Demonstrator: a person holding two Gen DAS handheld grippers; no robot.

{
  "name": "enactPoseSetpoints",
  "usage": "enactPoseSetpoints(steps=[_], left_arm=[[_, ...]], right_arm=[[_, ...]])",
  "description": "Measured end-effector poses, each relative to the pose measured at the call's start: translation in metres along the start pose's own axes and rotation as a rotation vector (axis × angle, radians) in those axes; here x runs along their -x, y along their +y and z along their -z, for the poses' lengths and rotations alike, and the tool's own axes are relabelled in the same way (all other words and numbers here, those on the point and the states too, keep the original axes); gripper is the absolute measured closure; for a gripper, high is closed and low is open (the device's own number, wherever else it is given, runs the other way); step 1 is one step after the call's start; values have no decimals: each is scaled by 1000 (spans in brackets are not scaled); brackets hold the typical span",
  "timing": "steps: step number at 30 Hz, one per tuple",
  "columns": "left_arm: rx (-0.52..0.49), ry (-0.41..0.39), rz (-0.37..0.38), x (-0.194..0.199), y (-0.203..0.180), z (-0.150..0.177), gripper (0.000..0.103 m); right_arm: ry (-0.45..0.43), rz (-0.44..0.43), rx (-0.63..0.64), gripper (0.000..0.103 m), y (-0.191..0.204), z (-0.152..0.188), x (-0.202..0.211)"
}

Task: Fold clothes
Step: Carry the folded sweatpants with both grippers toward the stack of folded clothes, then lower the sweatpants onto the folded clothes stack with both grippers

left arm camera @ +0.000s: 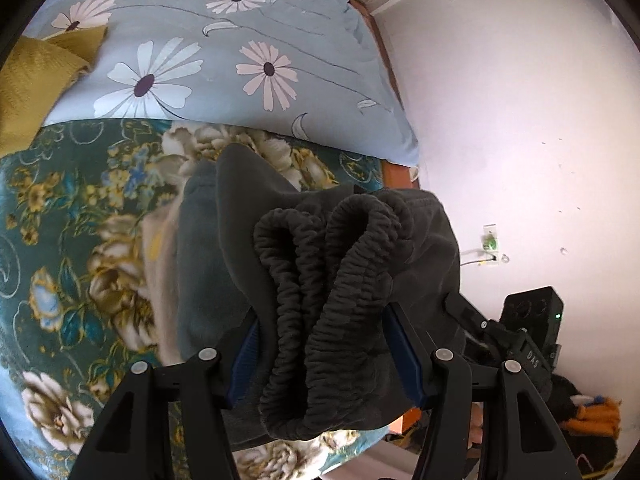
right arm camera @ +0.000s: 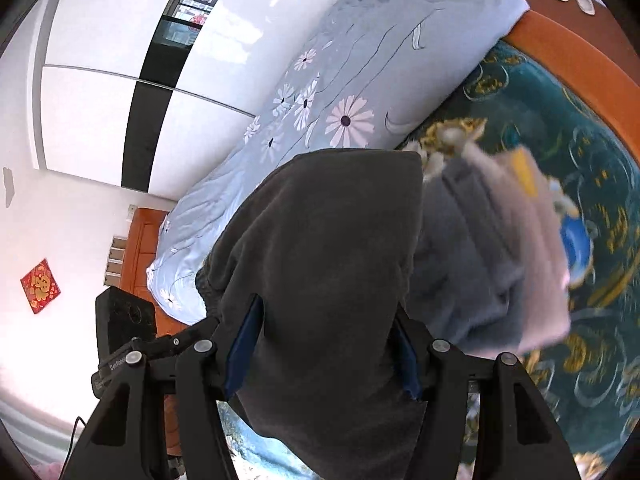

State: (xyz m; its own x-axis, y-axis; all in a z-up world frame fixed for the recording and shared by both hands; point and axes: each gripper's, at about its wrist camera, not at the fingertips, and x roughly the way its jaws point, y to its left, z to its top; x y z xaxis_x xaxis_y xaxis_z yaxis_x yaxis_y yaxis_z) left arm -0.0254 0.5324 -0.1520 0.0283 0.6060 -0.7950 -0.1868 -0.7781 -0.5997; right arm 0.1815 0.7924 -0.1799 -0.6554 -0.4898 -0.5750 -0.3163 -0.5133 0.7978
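Observation:
My left gripper is shut on the bunched elastic waistband of dark grey trousers, held up above the bed. My right gripper is shut on another part of the same dark grey trousers, which drape over its fingers and hide the tips. Below the trousers lies a stack of folded clothes: a grey-blue piece on a pale pinkish one; it also shows in the left wrist view. Each gripper shows at the edge of the other's view.
The bed has a teal floral sheet and a light blue daisy-print quilt at its head. A mustard cloth lies at the left. An orange wooden bed frame, white wall and wardrobe surround it.

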Motion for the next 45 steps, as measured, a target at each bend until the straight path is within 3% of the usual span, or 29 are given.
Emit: enactPoseSetpoints(steps=[4, 9, 16, 20, 25, 29, 31, 37, 42, 45], left_arm=[[109, 29, -48, -37, 21, -14, 41], [176, 58, -99, -59, 45, -12, 39], [239, 44, -65, -44, 53, -4, 39], [89, -20, -55, -16, 18, 12, 39], [-241, 27, -62, -40, -53, 30, 39], [-169, 54, -149, -78, -32, 15, 41], [-87, 59, -129, -88, -13, 6, 41], [7, 91, -163, -110, 6, -23, 41], [-76, 129, -299, -133, 2, -36, 42], [-111, 146, -333, -133, -4, -36, 41]], right_arm=[[15, 17, -24, 41, -23, -29, -20], [22, 41, -92, 41, -58, -41, -37], [-23, 39, -79, 41, -65, -39, -16], [-55, 53, -39, 41, -55, -18, 5], [-15, 25, 74, 41, -21, 15, 1], [11, 85, 112, 41, -15, 4, -30], [18, 111, 79, 42, -23, -7, -40], [44, 55, 8, 45, -45, -28, -70], [53, 64, -40, 65, -57, -36, -86], [63, 64, -47, 68, -58, -37, -90]])
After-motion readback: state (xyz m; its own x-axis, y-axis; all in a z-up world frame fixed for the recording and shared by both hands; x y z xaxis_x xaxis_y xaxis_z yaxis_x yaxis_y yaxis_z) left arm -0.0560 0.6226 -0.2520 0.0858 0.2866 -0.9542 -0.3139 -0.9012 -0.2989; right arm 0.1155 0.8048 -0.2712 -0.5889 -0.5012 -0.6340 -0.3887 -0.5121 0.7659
